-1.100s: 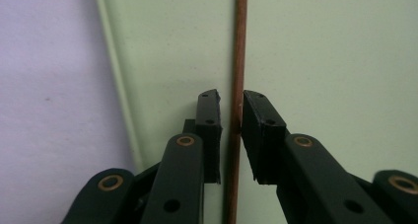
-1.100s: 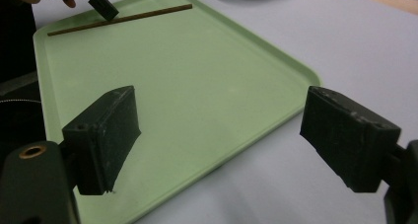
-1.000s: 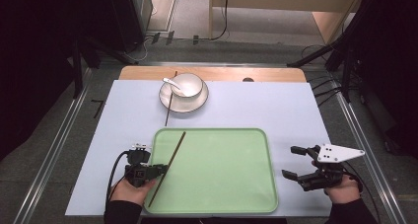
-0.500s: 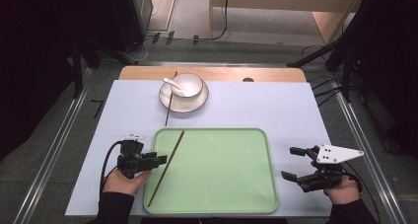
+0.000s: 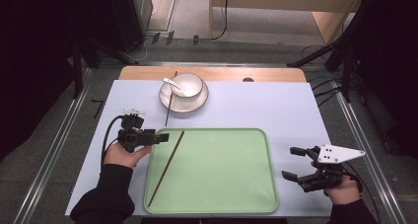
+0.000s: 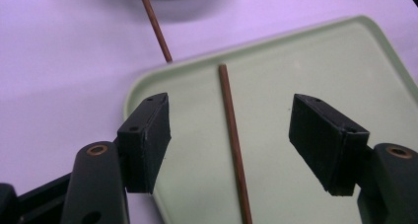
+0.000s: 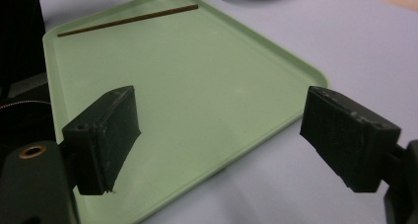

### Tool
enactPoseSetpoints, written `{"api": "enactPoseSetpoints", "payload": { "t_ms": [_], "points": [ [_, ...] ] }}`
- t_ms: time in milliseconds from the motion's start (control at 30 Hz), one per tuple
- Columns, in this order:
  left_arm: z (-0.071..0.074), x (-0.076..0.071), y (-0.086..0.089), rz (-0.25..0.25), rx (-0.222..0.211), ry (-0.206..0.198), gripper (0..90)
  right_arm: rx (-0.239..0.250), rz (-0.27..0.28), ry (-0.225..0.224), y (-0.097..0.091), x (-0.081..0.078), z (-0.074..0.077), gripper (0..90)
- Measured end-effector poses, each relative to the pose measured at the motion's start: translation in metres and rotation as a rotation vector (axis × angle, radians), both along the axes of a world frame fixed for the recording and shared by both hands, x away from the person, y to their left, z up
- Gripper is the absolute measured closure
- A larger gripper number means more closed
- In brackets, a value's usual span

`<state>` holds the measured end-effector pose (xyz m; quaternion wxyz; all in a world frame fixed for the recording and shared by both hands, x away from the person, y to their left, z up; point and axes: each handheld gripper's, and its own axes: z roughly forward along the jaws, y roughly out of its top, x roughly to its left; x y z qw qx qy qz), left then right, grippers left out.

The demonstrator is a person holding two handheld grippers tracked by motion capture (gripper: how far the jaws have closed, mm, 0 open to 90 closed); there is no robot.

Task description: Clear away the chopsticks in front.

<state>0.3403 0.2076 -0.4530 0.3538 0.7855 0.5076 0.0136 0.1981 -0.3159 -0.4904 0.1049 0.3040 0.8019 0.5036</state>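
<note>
A brown chopstick (image 5: pixel 166 167) lies flat in the green tray (image 5: pixel 222 184), along the tray's left side. It runs on a slant from the near left corner up toward the far left edge. Nothing touches it.

The left gripper (image 5: pixel 160 136) is held just left of the tray, at the far left corner, level with the chopstick's far end. Its jaws point right, toward the tray. The jaws have just been opening and now stand wide apart. In the left gripper view the chopstick (image 6: pixel 232 135) passes through the gap between the jaws (image 6: pixel 229 145) without contact on either pad.

A second chopstick (image 5: pixel 169 105) lies on the pale blue table cover (image 5: pixel 276 105), beyond the tray. Its far end rests at the saucer (image 5: pixel 183 100), which carries a white bowl (image 5: pixel 187 85) with a white spoon (image 5: pixel 173 84) in it. The saucer sits at the far centre-left of the cover.

The right gripper (image 5: pixel 295 162) is held at the near right, just off the tray's right edge. Its jaws are spread and empty, and they point left toward the tray.
</note>
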Motion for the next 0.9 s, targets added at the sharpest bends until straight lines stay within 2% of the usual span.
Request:
{"api": "enactPoseSetpoints", "payload": {
  "t_ms": [233,433,633,733,833,900],
  "points": [
    [0.008,0.027,-0.001,0.012,0.024,-0.013,32.6,0.005,-0.02,0.017,-0.002,0.001,-0.003,15.7],
    [0.011,0.056,-0.009,0.023,0.044,-0.027,32.7,0.049,-0.068,0.006,-0.008,0.002,-0.004,15.9],
    [0.006,0.085,-0.018,0.01,0.081,-0.055,32.8,0.042,-0.066,0.016,-0.007,0.001,-0.004,15.8],
    [0.004,0.097,-0.023,-0.002,0.118,-0.073,33.8,0.043,-0.066,0.018,-0.009,0.0,-0.003,15.8],
    [-0.002,0.109,-0.027,0.001,0.14,-0.071,34.9,0.046,-0.07,0.018,-0.01,-0.001,-0.003,15.8],
    [-0.007,0.115,-0.029,0.014,0.122,-0.055,35.7,0.045,-0.07,0.019,-0.011,-0.002,-0.003,15.9]
  ]
}}
